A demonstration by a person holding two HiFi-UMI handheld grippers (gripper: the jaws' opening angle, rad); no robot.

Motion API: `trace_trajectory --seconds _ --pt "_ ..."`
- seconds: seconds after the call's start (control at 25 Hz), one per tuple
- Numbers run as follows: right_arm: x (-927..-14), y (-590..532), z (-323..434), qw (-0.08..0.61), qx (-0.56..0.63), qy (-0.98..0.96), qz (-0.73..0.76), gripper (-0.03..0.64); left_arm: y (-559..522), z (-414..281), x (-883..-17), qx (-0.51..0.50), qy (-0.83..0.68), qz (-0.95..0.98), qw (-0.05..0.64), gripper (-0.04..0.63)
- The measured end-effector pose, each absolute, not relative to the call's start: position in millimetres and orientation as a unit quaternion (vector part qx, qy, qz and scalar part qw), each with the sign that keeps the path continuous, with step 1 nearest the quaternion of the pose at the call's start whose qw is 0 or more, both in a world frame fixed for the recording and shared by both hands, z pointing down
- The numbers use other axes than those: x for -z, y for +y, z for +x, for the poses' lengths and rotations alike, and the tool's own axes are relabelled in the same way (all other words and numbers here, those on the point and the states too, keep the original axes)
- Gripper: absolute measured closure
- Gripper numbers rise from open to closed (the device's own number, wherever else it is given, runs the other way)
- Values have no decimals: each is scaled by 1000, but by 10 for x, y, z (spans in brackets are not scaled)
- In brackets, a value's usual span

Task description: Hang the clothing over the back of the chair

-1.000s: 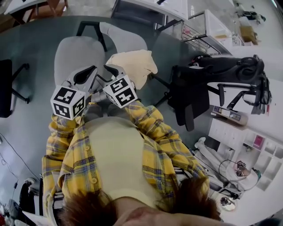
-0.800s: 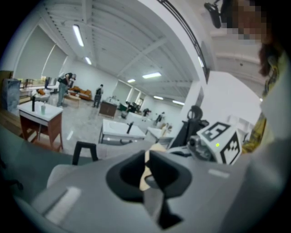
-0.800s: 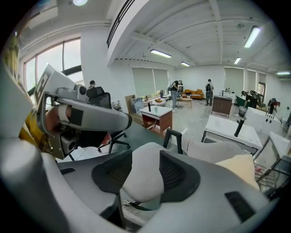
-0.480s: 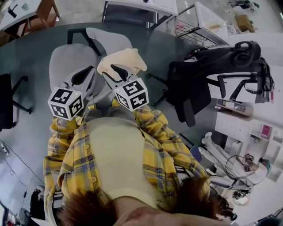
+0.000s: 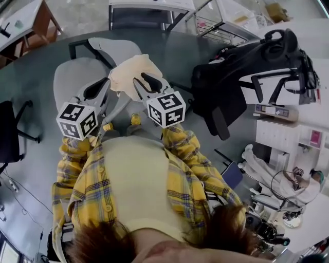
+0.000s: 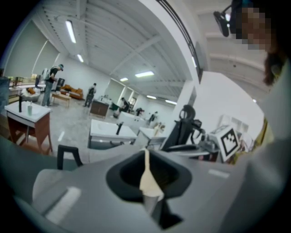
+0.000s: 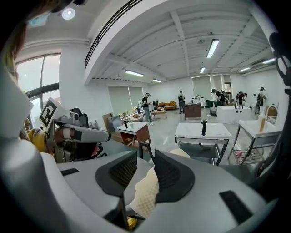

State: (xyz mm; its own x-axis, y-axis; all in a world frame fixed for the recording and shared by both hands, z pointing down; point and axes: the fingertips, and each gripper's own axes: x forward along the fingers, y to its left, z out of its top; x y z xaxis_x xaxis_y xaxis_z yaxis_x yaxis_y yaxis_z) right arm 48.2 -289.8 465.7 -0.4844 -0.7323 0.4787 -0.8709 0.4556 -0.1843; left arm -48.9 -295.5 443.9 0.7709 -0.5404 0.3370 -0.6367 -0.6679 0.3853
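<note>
A cream garment [image 5: 128, 72] hangs bunched above the grey chair [image 5: 72, 77], near its backrest [image 5: 114, 47]. My left gripper [image 5: 105, 83] is shut on a thin fold of the garment [image 6: 146, 175], which stands as a narrow strip between its pads. My right gripper [image 5: 143, 79] reaches into the garment from the right. Its jaws have just been closing and a gap still shows between the pads [image 7: 170, 175]. A wad of the garment [image 7: 145, 193] lies between them against the right pad.
A black office chair [image 5: 221, 90] stands close on the right, with a white shelf unit [image 5: 277, 138] behind it. A white table [image 5: 149, 6] and a wire rack [image 5: 226, 20] stand beyond the grey chair. Another black chair [image 5: 7, 128] is at the left edge.
The right gripper has swung right and up, into the garment, with its jaws narrowing around the cloth. The left gripper has risen a little with its fold. The garment now hangs further left, over the grey chair.
</note>
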Motion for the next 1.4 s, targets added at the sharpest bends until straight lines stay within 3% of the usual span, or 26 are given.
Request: trace_trajectory --seconds 0.72,1.4 --pt "-4588 -2821 1110 129 -224 -807 531 601 -2869 -502 -4523 -95 -359 889 268 568" --pt "-4665 -2800 1027 147 -215 -815 517 603 -2796 -593 -4591 -96 -381 876 279 568"
